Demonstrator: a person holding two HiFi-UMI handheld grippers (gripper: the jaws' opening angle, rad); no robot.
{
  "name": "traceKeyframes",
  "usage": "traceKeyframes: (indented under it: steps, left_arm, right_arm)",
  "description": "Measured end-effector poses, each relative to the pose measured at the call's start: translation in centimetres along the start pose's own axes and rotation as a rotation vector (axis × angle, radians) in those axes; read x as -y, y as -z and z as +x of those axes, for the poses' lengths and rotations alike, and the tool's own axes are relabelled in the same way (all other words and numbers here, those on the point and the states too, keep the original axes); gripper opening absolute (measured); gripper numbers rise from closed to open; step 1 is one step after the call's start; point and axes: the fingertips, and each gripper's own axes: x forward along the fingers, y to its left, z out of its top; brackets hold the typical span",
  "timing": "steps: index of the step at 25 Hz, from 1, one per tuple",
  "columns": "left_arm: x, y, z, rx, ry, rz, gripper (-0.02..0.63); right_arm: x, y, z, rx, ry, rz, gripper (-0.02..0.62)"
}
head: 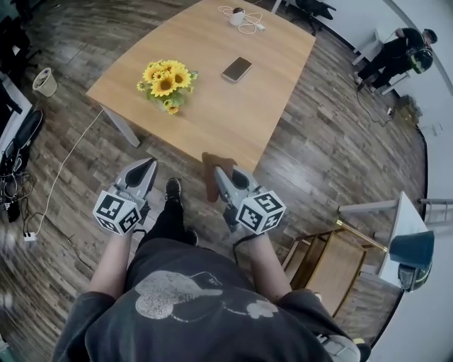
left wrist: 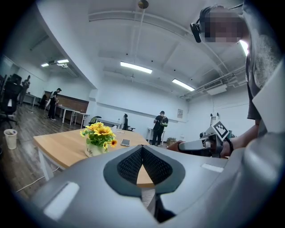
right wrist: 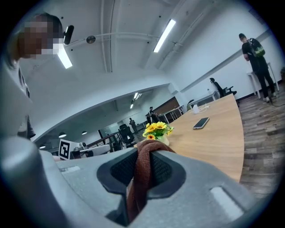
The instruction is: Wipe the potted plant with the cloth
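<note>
A potted plant (head: 167, 83) with yellow sunflowers in a white pot stands on the wooden table (head: 212, 113), toward its left side; the same potted plant (left wrist: 99, 138) shows ahead in the left gripper view and, as the potted plant (right wrist: 156, 130), in the right gripper view. My right gripper (head: 218, 172) hangs just short of the table's near edge, shut on a brown cloth (head: 211, 175) that droops between its jaws; the cloth (right wrist: 143, 173) fills the jaw gap. My left gripper (head: 149, 167) is shut on nothing, level, left of the right one and off the table.
A phone (head: 236, 69) lies on the table right of the plant; a white cup with a cable (head: 238, 15) sits at the far end. A wooden chair (head: 333, 265) and a white side table (head: 396, 226) are at my right. People stand in the room's background.
</note>
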Motion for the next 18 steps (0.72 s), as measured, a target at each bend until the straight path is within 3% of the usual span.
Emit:
traceKeyframes:
  steps: [3, 7, 13, 15, 18]
  left_arm:
    - [-0.4, -0.4, 1.6, 0.020, 0.054, 0.017, 0.017]
    - [-2.3, -0.1, 4.2, 0.023, 0.062, 0.040, 0.017]
    - [-5.4, -0.9, 7.1, 0.047, 0.126, 0.010, 0.020]
    - [-6.8, -0.8, 8.1, 0.037, 0.143, -0.018, 0.143]
    - [-9.7, 0.6, 9.6, -0.008, 0.136, -0.012, 0.216]
  right_arm:
    - [0.8, -0.1, 0.8, -0.006, 0.017, 0.001, 0.043]
    - [2.6, -0.7, 2.4, -0.025, 0.040, 0.002, 0.043]
    - [5.5, -3.0, 7.2, -0.037, 0.062, -0.016, 0.043]
    - [6.6, -4.1, 9.0, -0.036, 0.070, -0.018, 0.043]
    - [8.3, -5.6, 11.4, -0.032, 0.095, -0.010, 0.043]
